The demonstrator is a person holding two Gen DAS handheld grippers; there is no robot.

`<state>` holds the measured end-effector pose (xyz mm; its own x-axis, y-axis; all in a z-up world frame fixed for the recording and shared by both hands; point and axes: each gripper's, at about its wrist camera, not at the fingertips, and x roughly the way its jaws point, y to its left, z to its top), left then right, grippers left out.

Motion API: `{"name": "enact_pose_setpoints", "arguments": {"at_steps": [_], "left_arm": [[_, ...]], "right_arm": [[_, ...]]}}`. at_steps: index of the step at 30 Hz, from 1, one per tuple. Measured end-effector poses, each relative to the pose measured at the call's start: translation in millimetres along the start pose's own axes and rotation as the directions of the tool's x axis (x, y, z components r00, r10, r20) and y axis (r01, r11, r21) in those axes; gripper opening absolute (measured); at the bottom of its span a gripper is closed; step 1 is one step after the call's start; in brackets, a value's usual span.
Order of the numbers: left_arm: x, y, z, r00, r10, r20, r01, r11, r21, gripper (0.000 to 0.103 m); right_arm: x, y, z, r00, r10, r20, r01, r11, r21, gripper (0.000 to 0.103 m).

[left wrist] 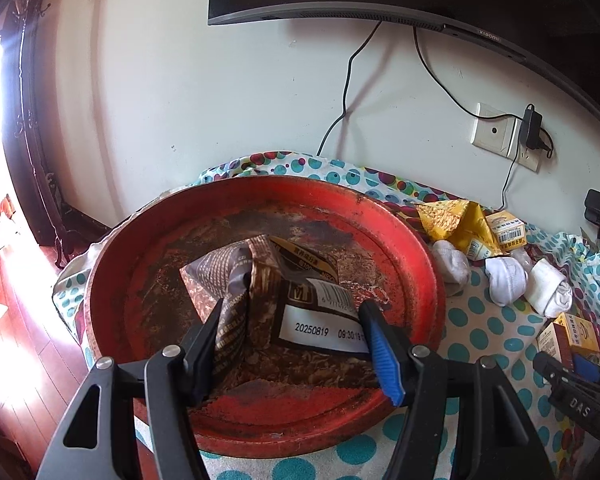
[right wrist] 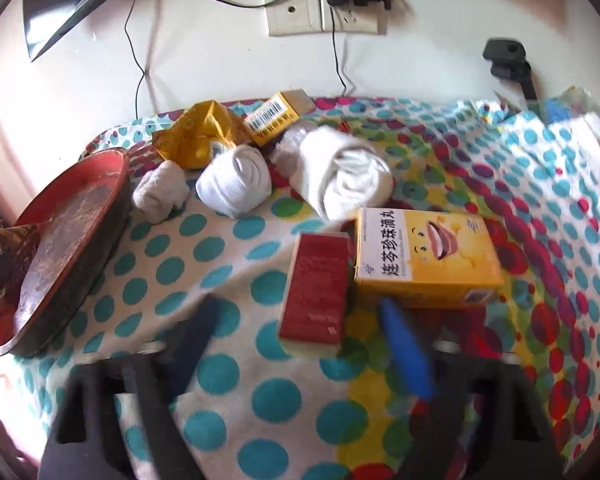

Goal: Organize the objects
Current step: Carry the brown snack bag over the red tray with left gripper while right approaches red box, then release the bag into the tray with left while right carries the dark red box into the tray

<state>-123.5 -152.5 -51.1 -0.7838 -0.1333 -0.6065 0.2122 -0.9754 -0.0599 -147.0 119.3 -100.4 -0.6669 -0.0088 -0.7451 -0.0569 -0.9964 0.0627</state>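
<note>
So the left hand-held gripper (left wrist: 296, 344) is over the red tray (left wrist: 416, 256), which fills the middle of the left wrist view. A crumpled brown snack wrapper (left wrist: 276, 300) sits between its fingers and they look pressed against it — gripping it, with the wrapper low inside the tray.

Over in the right wrist view, the right hand-held gripper (right wrist: 304, 348) is blurry at the bottom of the frame. Its fingers stand apart with nothing between them, just in front of a small red box (right wrist: 318, 288) and a yellow medicine box (right wrist: 428, 256) lying side by side, touching, mid-frame on the polka-dot cloth (right wrist: 228, 264) covering the tabletop.

Further up the frame there are three rolled white socks (right wrist: 236, 184) in a loose row, and behind them a crumpled yellow wrapper (right wrist: 198, 136) and a second small yellow box (right wrist: 274, 118) near the wall. The red tray shows at the left edge of that view — tilted, it seems.
</note>
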Motion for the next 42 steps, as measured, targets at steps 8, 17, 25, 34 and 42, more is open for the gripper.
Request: {"name": "enact_pose_setpoints", "arguments": {"at_steps": [8,17,25,34,42], "left_arm": [[1,12,-3,1.000,-0.017,-0.006,0.017,0.999,-0.036,0.066],[4,36,5,0.999,0.028,-0.032,-0.030,0.997,-0.077,0.066],[11,66,10,0.997,0.045,-0.059,-0.051,0.992,-0.119,0.066],[21,72,3,0.995,0.058,-0.083,-0.067,0.991,-0.115,0.066],[21,66,3,0.996,0.033,-0.077,-0.042,0.993,-0.113,0.068]], "right_arm": [[3,-9,4,0.998,0.065,0.000,-0.064,0.998,0.027,0.027],[-12,-11,-10,0.997,0.076,0.011,-0.076,0.997,0.018,0.027],[-34,2,-20,0.993,0.116,0.033,-0.115,0.993,-0.028,0.027],[-42,13,-31,0.991,0.127,0.032,-0.124,0.990,-0.068,0.027],[-46,15,-32,0.991,0.132,0.033,-0.129,0.988,-0.083,0.027]]}}
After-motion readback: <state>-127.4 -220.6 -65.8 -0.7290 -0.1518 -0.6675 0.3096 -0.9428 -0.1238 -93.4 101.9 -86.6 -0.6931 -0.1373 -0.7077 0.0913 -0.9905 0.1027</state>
